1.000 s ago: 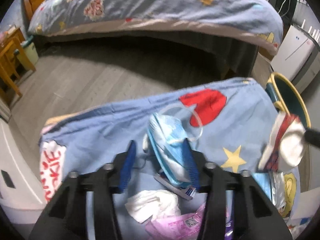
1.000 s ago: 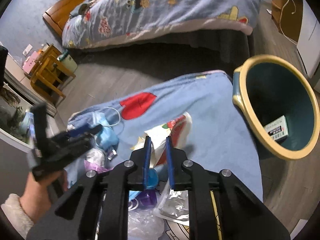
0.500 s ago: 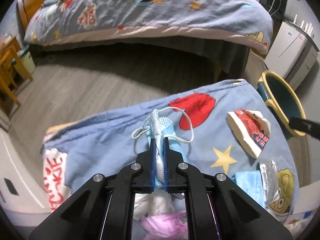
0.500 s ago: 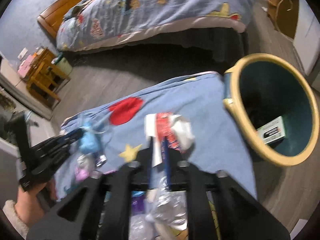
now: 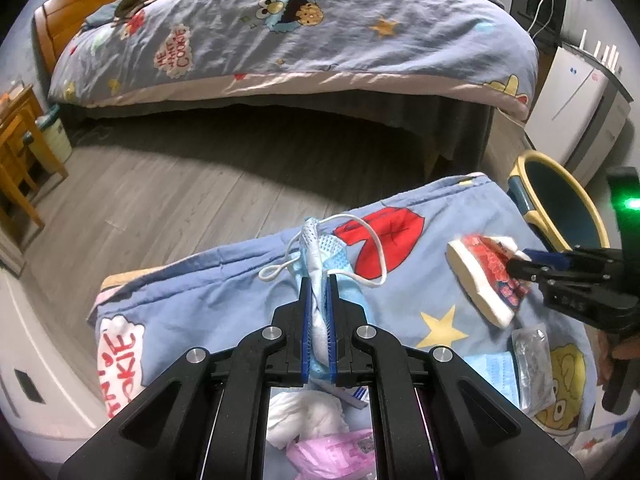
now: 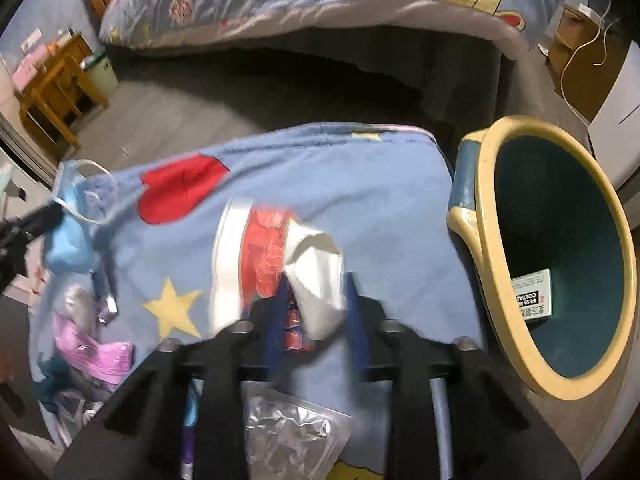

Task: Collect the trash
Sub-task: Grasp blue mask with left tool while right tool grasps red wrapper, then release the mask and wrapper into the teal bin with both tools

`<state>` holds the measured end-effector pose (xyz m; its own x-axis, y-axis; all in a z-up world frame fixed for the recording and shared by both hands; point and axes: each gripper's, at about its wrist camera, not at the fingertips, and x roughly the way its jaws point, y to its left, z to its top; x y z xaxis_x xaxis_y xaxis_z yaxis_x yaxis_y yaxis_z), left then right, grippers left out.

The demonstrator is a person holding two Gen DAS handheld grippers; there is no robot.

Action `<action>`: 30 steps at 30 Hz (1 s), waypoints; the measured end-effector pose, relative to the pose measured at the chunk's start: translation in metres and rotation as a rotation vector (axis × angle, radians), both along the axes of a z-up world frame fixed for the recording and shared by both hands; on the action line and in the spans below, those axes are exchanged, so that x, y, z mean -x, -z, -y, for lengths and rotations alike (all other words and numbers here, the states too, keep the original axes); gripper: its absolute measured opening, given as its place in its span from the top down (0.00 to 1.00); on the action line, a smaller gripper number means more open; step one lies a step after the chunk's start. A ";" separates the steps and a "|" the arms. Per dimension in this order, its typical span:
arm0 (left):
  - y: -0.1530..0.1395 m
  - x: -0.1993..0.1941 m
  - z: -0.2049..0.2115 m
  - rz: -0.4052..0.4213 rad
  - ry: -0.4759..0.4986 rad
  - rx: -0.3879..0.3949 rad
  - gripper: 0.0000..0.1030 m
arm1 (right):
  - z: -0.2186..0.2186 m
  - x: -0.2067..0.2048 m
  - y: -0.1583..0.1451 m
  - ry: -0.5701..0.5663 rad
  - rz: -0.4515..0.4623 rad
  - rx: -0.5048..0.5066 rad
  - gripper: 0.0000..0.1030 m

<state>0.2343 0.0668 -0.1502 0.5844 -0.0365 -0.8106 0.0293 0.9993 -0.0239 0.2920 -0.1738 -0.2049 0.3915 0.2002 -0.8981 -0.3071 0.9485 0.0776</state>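
Two grippers are working over a blue cloth (image 5: 224,304) strewn with trash. In the left wrist view, the left gripper (image 5: 319,300) is sitting at lower centre of the frame, its jaws pressed together on a blue mask (image 5: 320,256); the mask is standing up between the pads, its white loop (image 5: 376,248) trailing to the right over a red patch. Below the jaws, at the bottom of the frame, a white tissue (image 5: 308,416) and a pink wrapper (image 5: 332,452) are lying on the cloth. At right centre, the right gripper (image 5: 524,260) is reaching in from the right edge, its tips at a red-and-white packet (image 5: 484,276). A clear bag (image 5: 532,364) is lying just below that packet, beside a second blue mask (image 5: 496,372).

In the right wrist view, which is blurred, the right gripper (image 6: 316,308) is closing at lower centre, with the packet (image 6: 272,256) between its jaws; whether the pads are already pressing on it cannot be told. At the right of the frame, a yellow-rimmed bin (image 6: 484,200) is standing just beside the cloth's edge, holding a small box (image 6: 532,296). At far left, the left gripper (image 6: 40,216) is holding the mask (image 6: 68,248).
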 end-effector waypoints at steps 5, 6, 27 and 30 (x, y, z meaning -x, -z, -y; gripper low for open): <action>-0.004 0.001 0.003 0.011 0.013 -0.013 0.93 | 0.006 0.001 -0.012 0.029 0.026 -0.004 0.84; -0.008 0.002 0.005 0.019 0.016 -0.017 0.93 | 0.008 0.002 -0.017 0.035 0.025 -0.017 0.84; -0.124 0.049 0.110 0.283 0.273 0.011 0.93 | 0.148 0.052 -0.187 0.207 0.315 -0.143 0.84; -0.115 0.048 0.142 0.254 0.334 0.019 0.93 | 0.170 0.041 -0.181 0.244 0.307 -0.101 0.84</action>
<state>0.1863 -0.0751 -0.0352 0.7193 -0.2715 -0.6395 0.3593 0.9332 0.0080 0.2508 -0.3437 -0.0244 0.6854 0.1493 -0.7127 -0.0975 0.9888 0.1134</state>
